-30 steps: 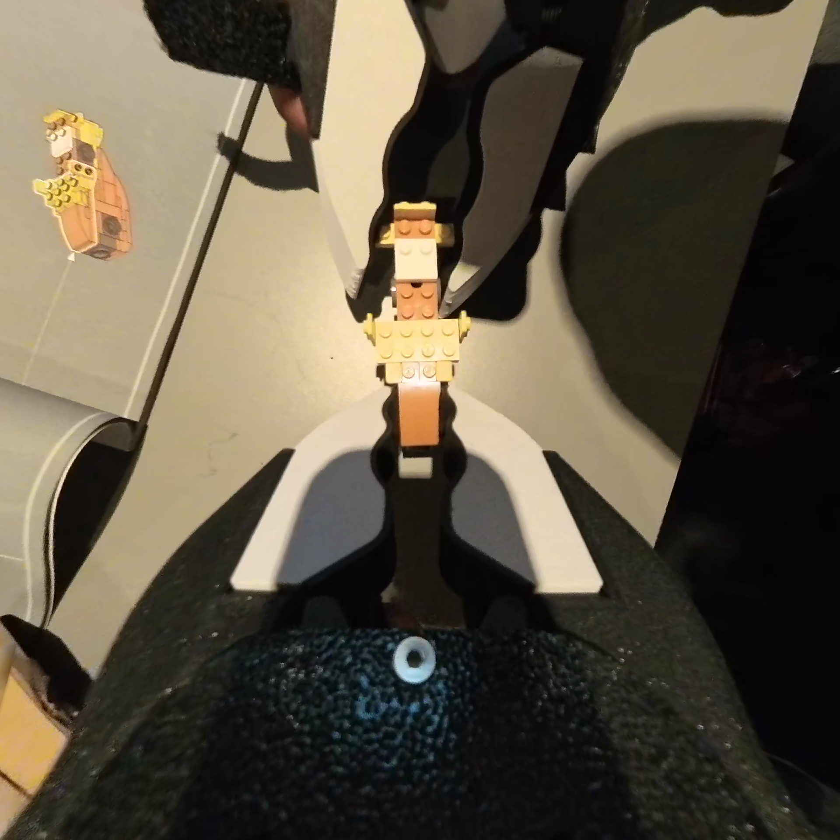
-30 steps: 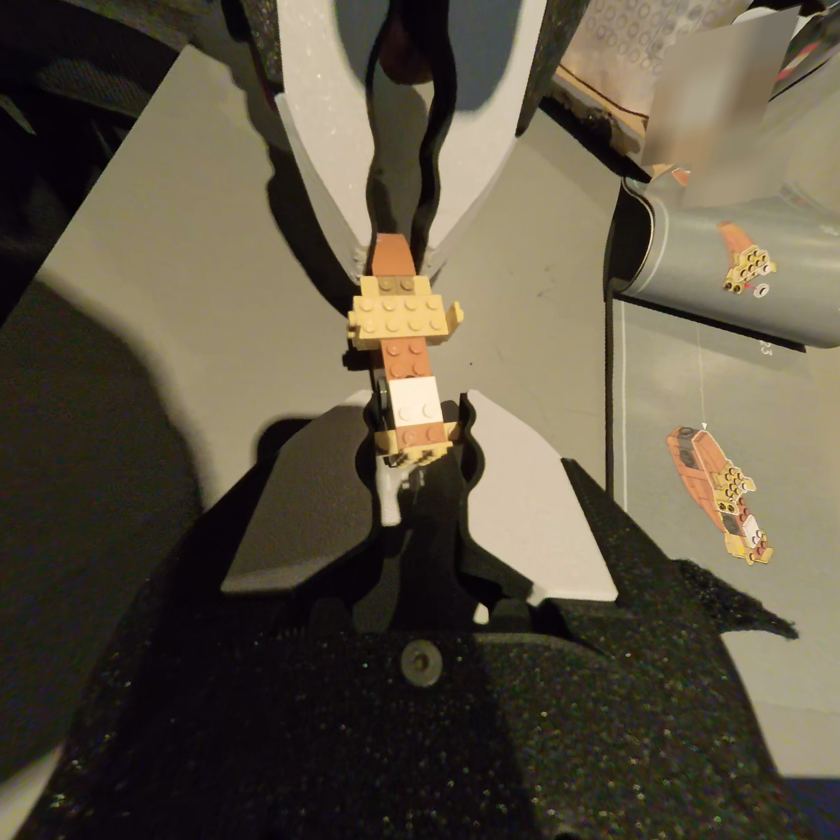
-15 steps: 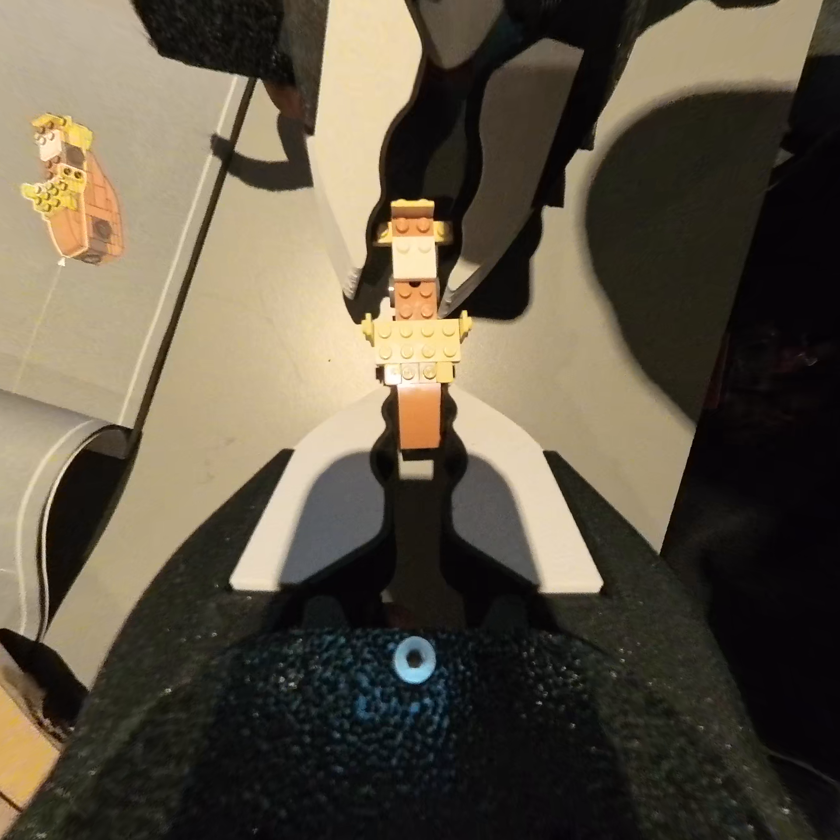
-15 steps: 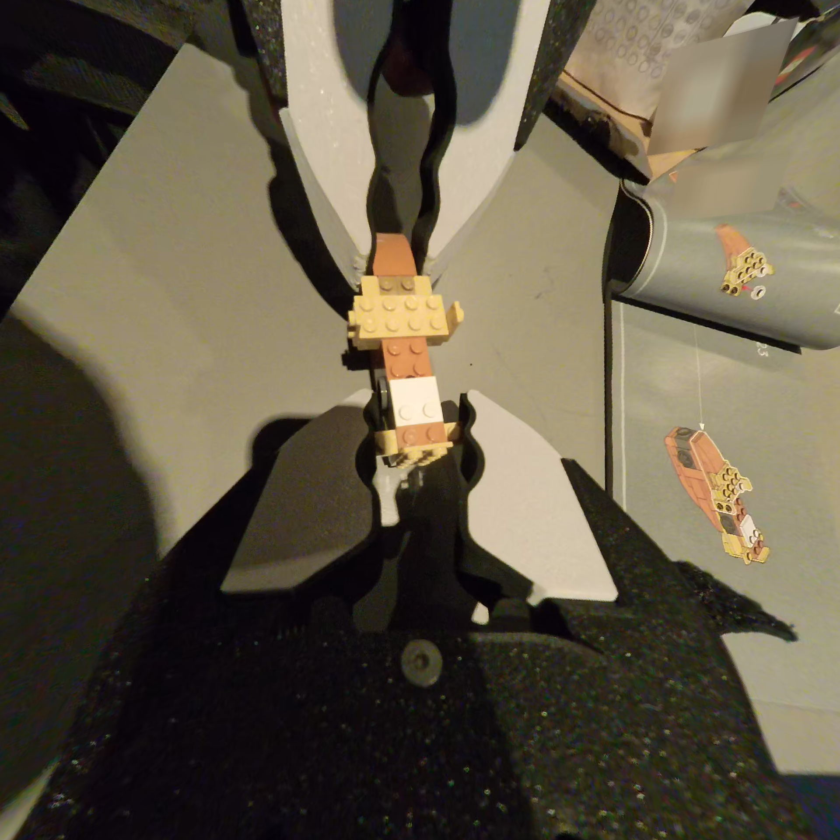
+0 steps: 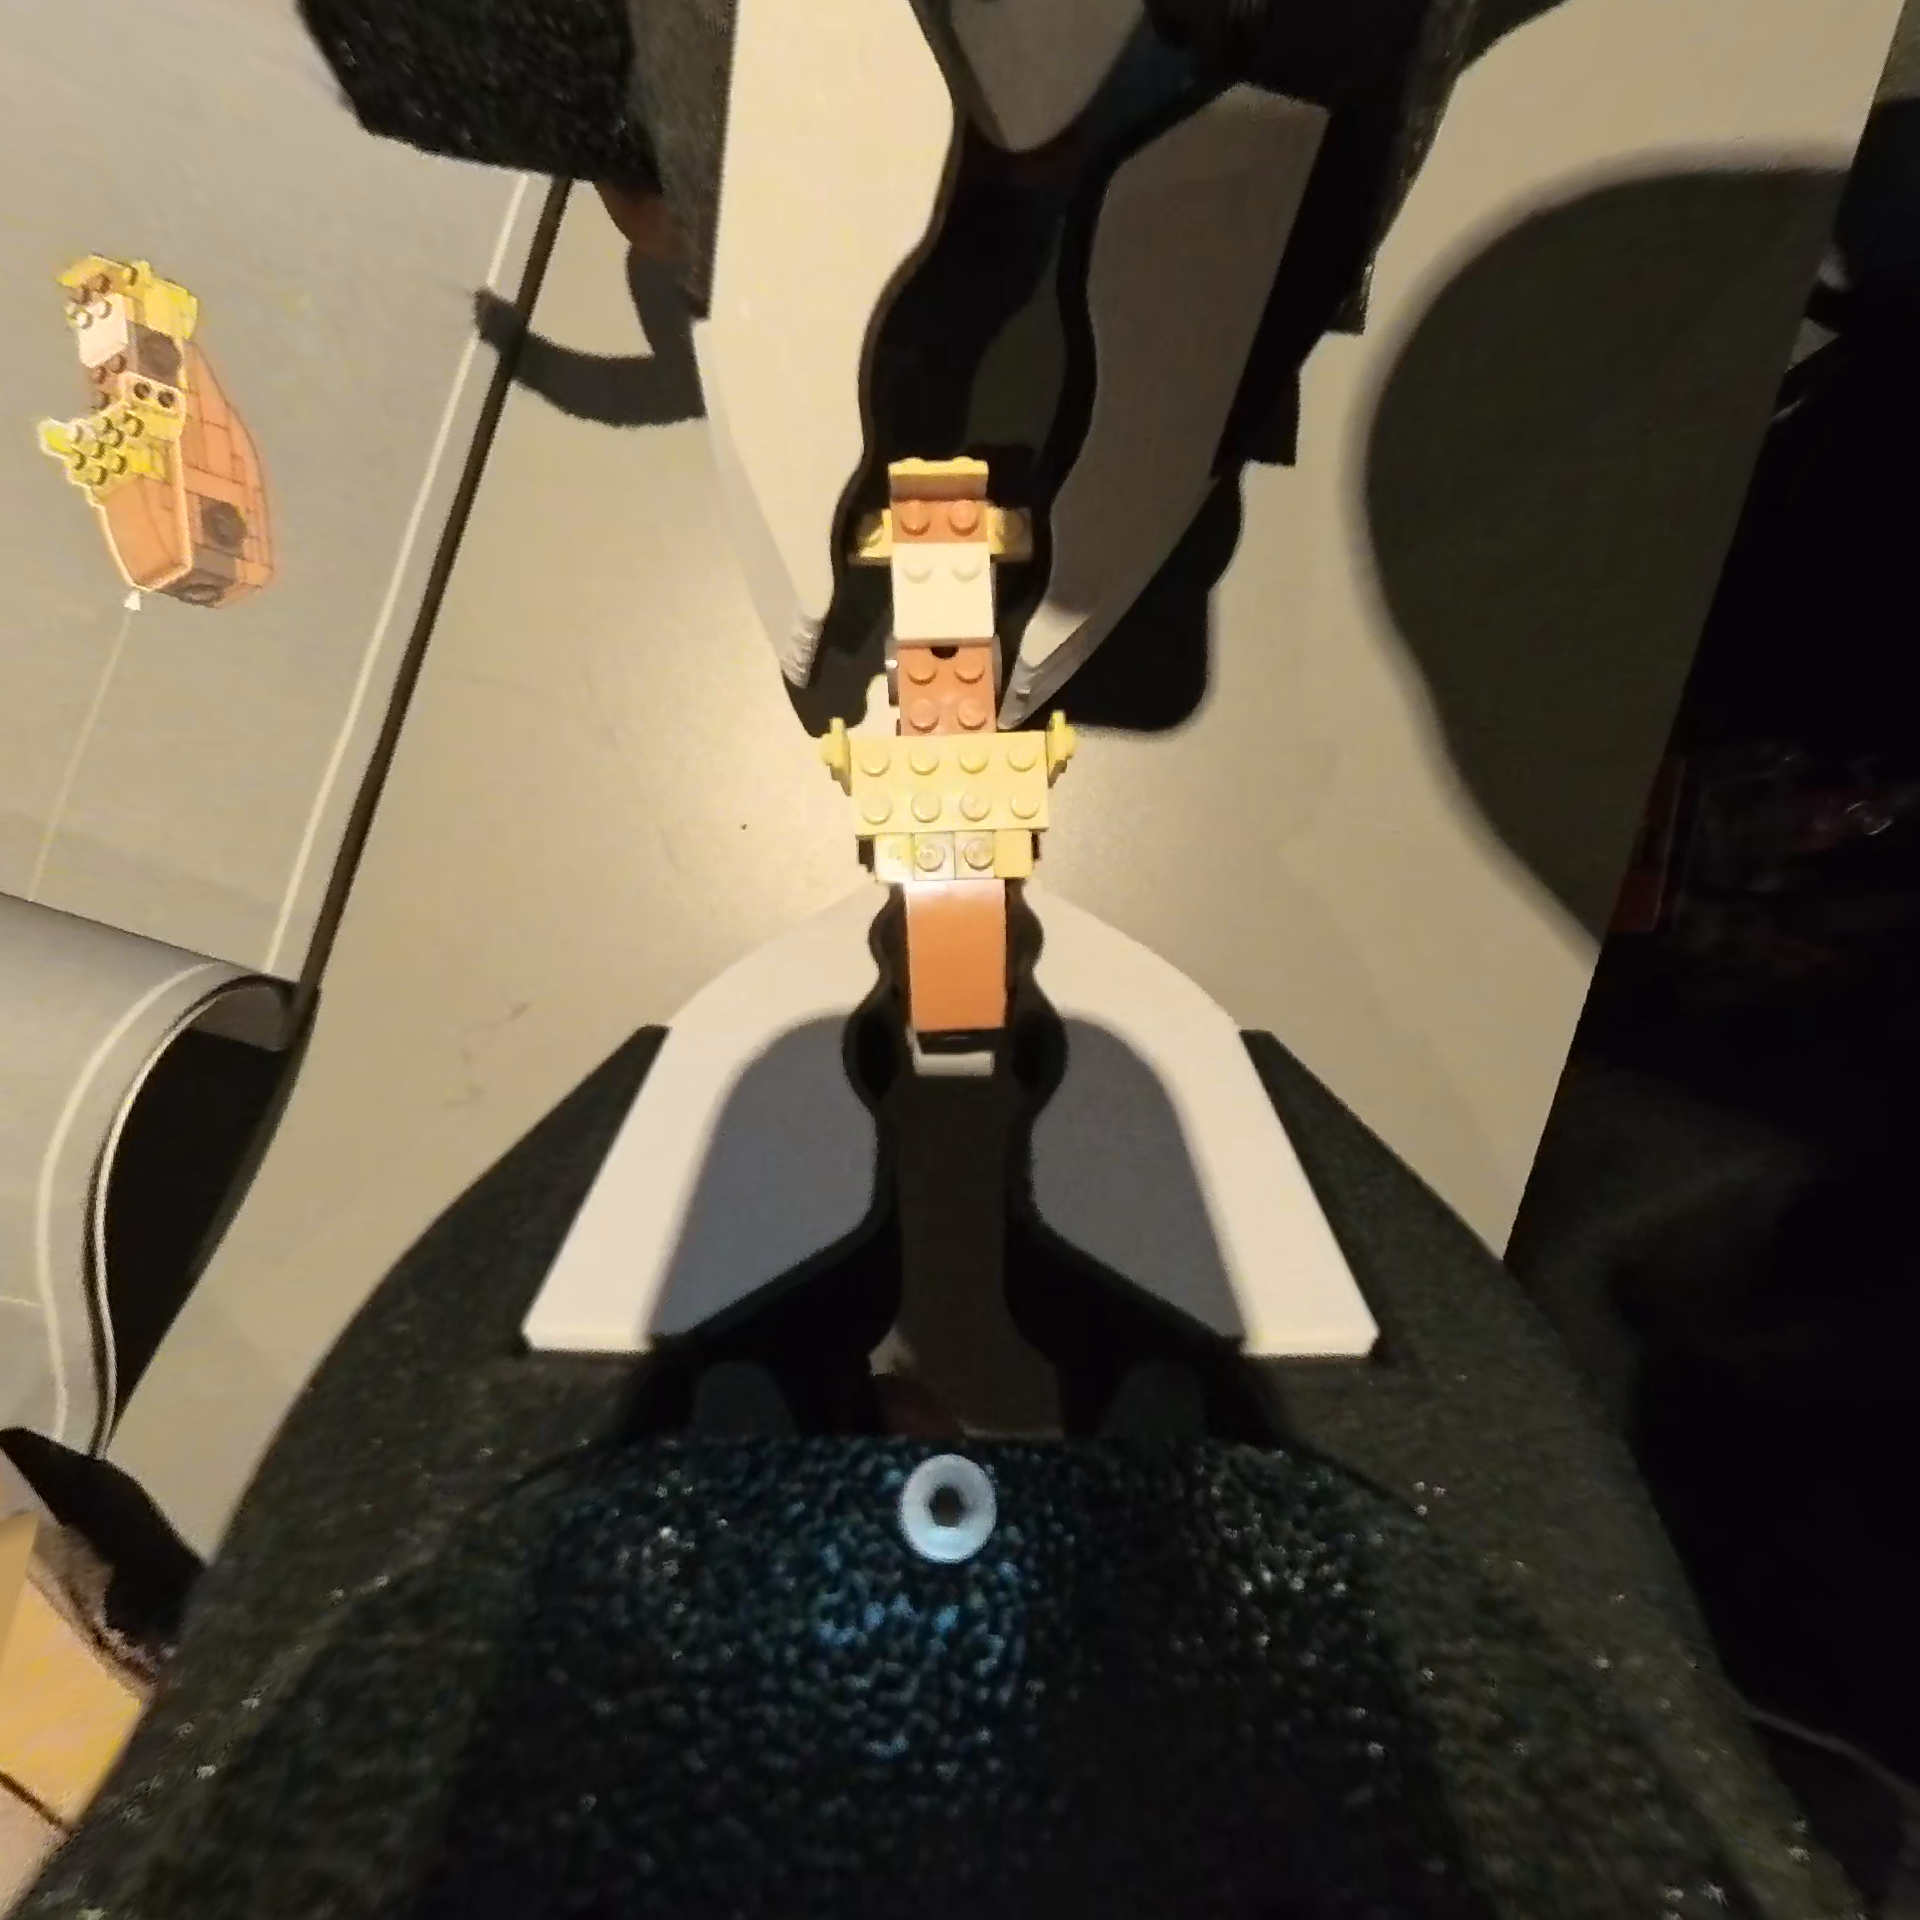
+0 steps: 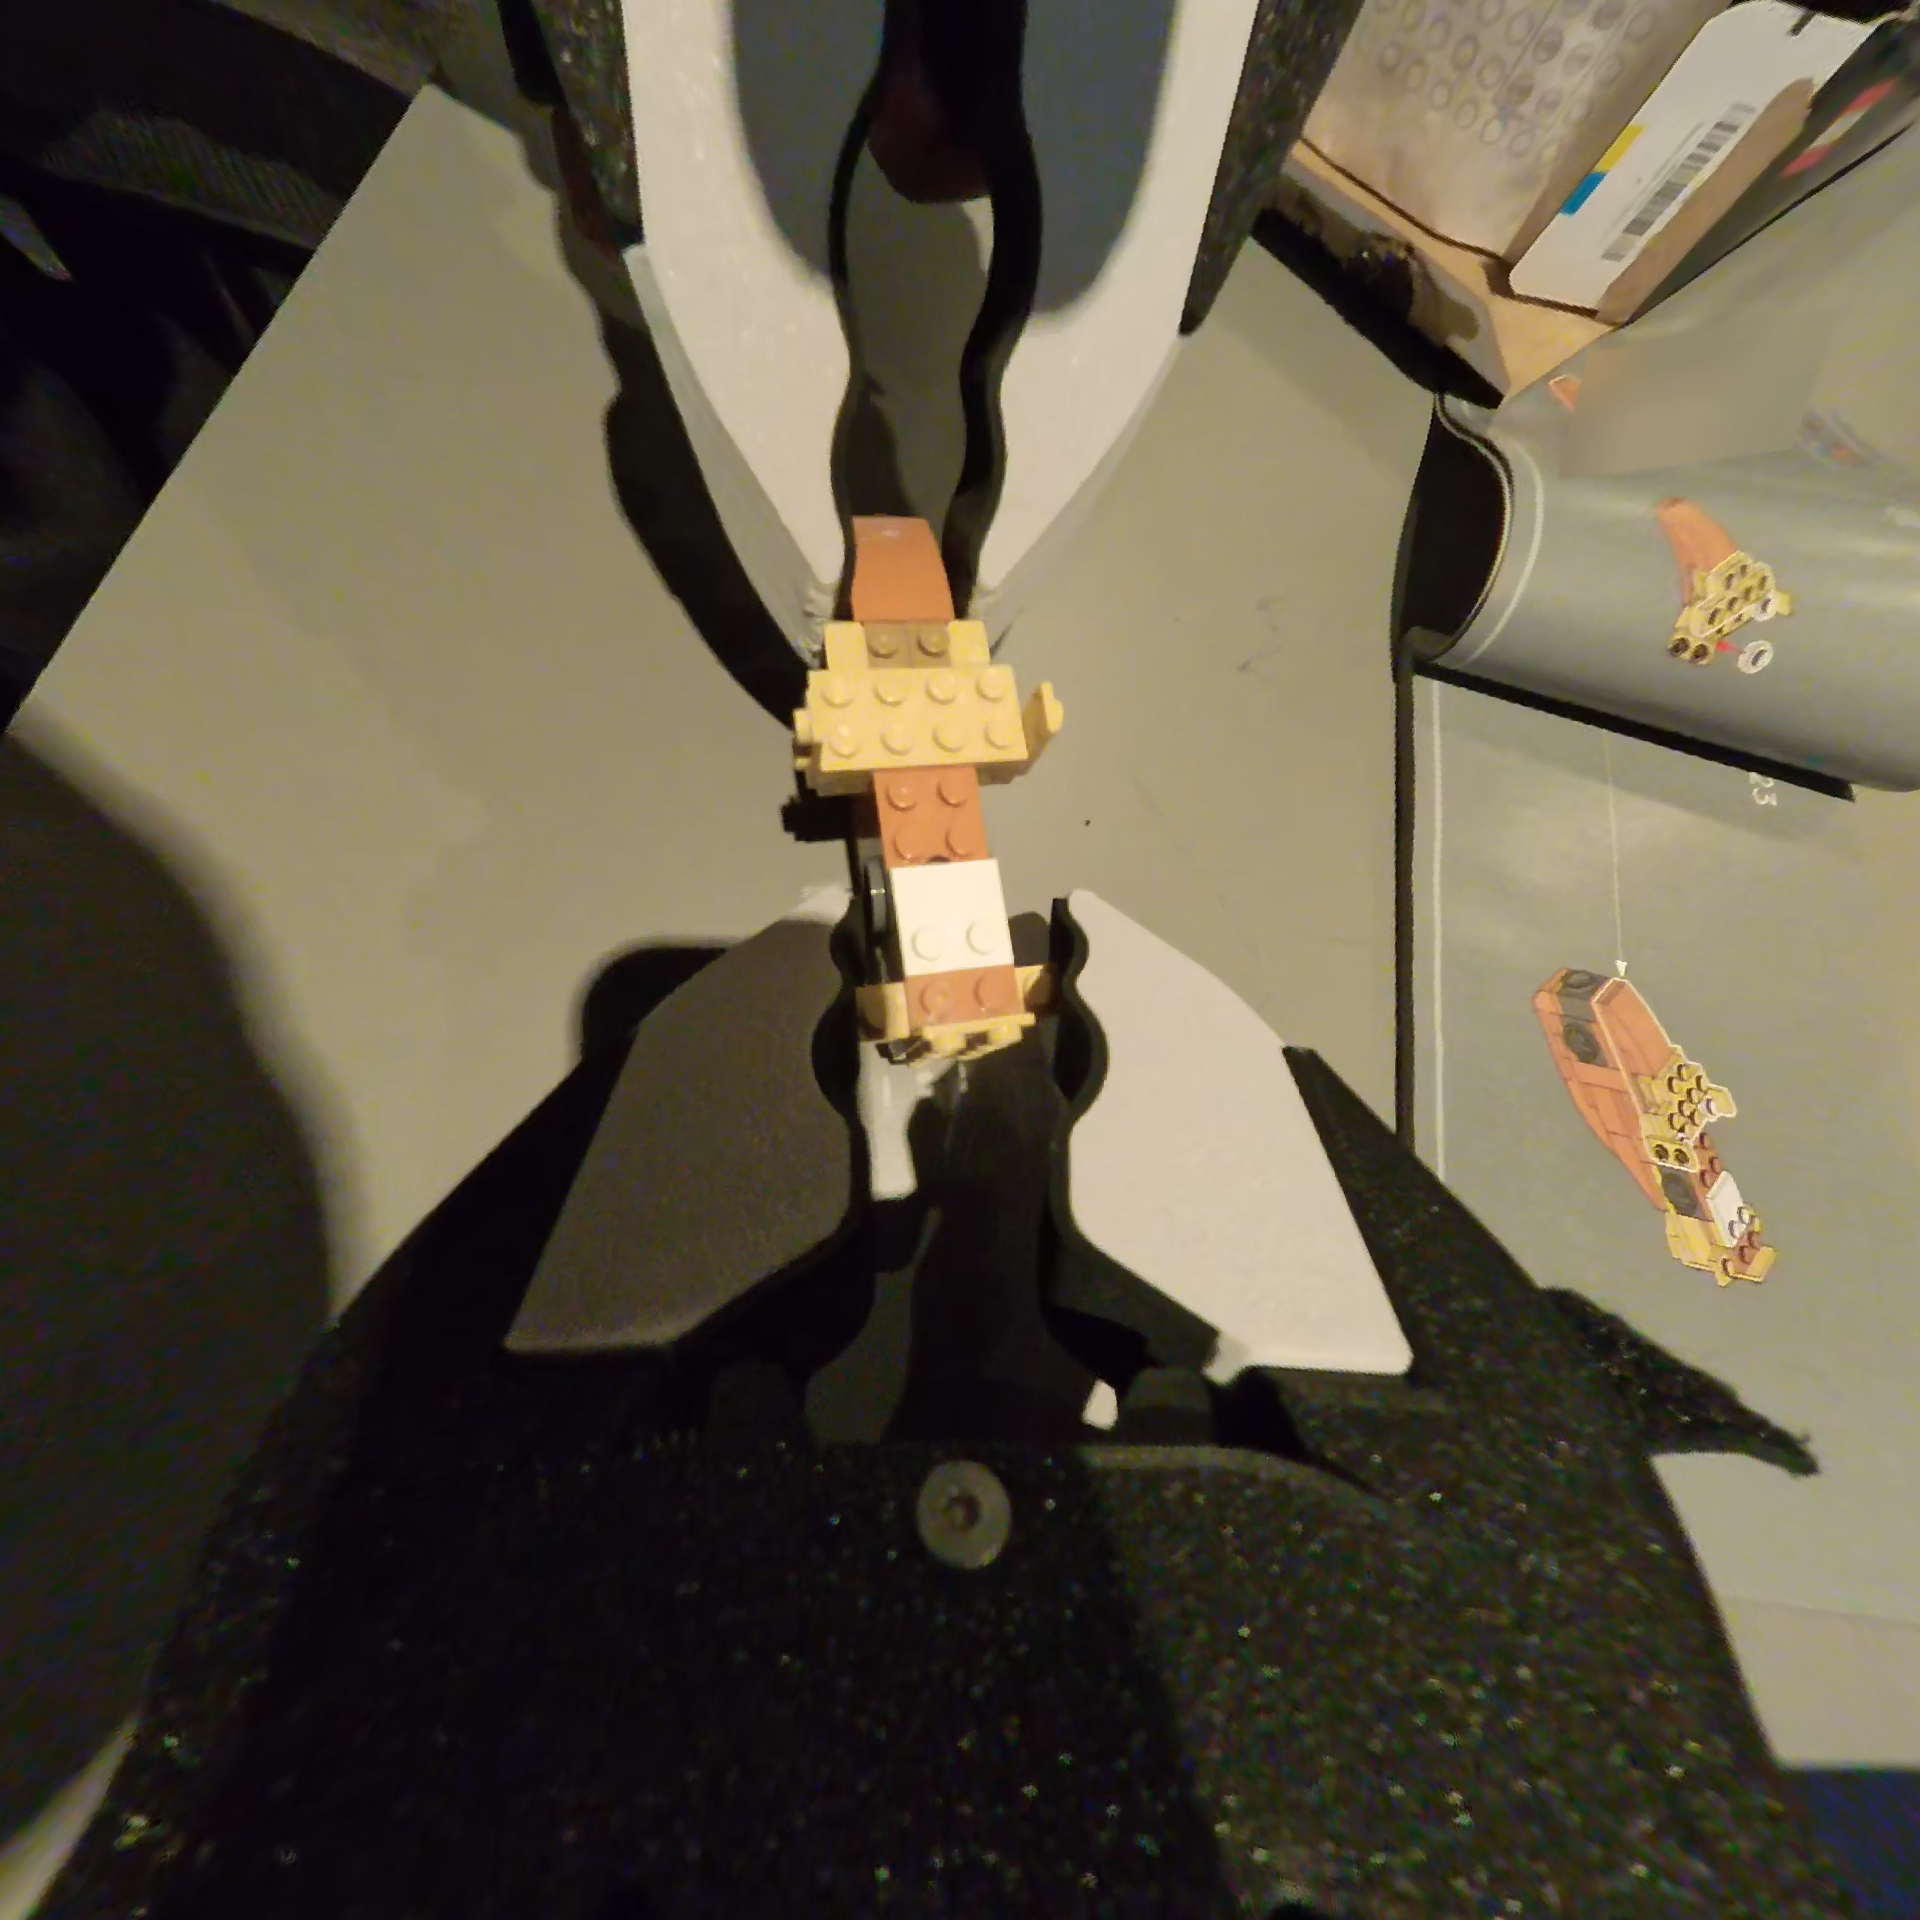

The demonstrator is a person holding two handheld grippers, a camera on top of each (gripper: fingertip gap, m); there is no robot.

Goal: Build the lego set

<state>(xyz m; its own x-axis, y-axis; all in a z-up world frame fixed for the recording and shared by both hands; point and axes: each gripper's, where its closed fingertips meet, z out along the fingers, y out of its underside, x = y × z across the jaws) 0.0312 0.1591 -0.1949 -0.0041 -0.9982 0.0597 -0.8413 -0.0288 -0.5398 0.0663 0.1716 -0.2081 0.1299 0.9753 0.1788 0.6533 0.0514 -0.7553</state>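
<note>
Between our two grippers, above the grey desk, the lego model is hanging, gripped at both ends.

Through the left wrist view, we are closing the left gripper on the model's smooth brown curved end, its white fingers pinching that piece from either side. Opposite, the right gripper is reaching in from the top edge, its tips flanking the studded brown and white section. We are seeing the tan plate lying crosswise at the model's middle. Toward the desk's left edge, an open instruction booklet is showing a printed picture of the boat, with one page curling up at the lower left.

Through the right wrist view, we are clamping the right gripper around the white block and the tan end of the lego model. The left gripper is pinching the brown curved end at the far side. The booklet is lying along the desk's right edge, a cardboard box beyond it at the far right corner.
</note>
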